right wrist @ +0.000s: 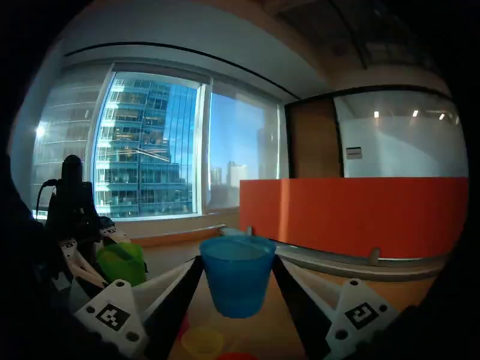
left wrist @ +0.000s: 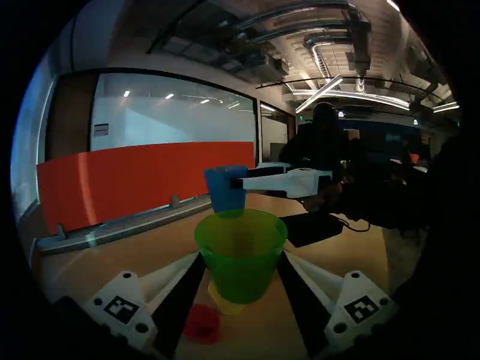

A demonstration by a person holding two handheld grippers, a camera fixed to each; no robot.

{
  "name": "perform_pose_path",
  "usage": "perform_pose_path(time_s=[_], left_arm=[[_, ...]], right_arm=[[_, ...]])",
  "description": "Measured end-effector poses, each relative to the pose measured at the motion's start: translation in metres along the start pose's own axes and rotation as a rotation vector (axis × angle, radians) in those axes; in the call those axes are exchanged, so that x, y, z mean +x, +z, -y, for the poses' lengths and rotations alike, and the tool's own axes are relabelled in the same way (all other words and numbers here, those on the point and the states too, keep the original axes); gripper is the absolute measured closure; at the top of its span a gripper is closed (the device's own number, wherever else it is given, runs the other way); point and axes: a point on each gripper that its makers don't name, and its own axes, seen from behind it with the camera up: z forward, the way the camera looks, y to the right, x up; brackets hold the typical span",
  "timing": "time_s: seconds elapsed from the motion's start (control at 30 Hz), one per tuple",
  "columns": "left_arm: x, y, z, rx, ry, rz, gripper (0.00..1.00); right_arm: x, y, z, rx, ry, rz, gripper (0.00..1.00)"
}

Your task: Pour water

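In the left gripper view my left gripper (left wrist: 241,264) is shut on a green cup (left wrist: 241,252), held upright above the wooden table (left wrist: 150,252). Behind it the blue cup (left wrist: 225,189) hangs upright in the other gripper's white fingers (left wrist: 282,181). In the right gripper view my right gripper (right wrist: 238,282) is shut on that blue cup (right wrist: 237,273), also upright. The green cup (right wrist: 122,263) shows at lower left, held by the left gripper (right wrist: 81,270). Whether either cup holds water cannot be told.
A yellow cup (left wrist: 225,302) and a red cup (left wrist: 202,324) stand on the table below the green one; the yellow cup (right wrist: 203,343) also lies under the blue cup. A black box (left wrist: 312,227) sits mid-table. An orange partition (left wrist: 144,180) and a window ledge (right wrist: 180,231) bound the table.
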Motion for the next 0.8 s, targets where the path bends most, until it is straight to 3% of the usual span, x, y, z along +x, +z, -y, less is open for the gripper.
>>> perform_pose_path(time_s=[0.8], left_arm=[[-0.007,0.018,-0.005,-0.025,-0.007,0.026,0.19]], right_arm=[[0.023,-0.013,0.015,0.024,-0.111,-0.035,0.13]])
